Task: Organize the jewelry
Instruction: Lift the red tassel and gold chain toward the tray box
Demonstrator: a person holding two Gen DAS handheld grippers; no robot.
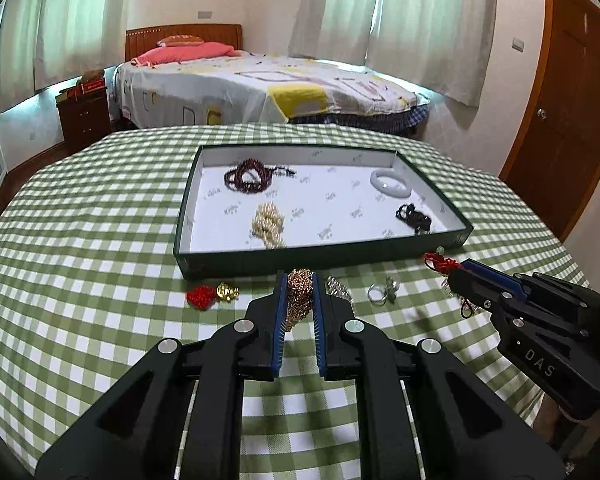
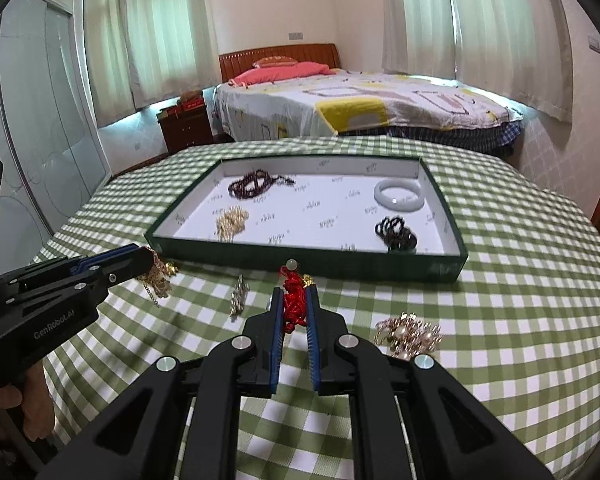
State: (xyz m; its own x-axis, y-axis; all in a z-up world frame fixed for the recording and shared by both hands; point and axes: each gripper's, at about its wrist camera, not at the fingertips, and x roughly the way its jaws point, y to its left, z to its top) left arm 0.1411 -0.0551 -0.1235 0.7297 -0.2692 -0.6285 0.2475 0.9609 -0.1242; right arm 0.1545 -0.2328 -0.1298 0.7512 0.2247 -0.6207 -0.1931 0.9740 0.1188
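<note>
1. Left gripper is clenched on a gold chain, which bunches between its blue pads and hangs a little off the checked table; in the right wrist view the same chain dangles from that gripper's tip.
2. Right gripper is clamped on a red knotted cord with a pale bead at its far end.
3. Straight ahead of both grippers lies the open green tray, its long axis running left to right across the view and its near wall just beyond the fingertips. I judge the coming move to be a lift over that wall and forward, each piece into a bare patch of the white floor.
4. Already in the tray: dark red beads at far left, a pearl strand near left, a white bangle at far right, a black bracelet near right. The left gripper is nearer the pearls, the right nearer the black bracelet.
5. Outside on the table are a red knot with gold charm, a silver ring and a rose-gold cluster.
6. A silvery piece beside the left gripper's right finger is partly hidden, and what it is stays unclear.
</note>
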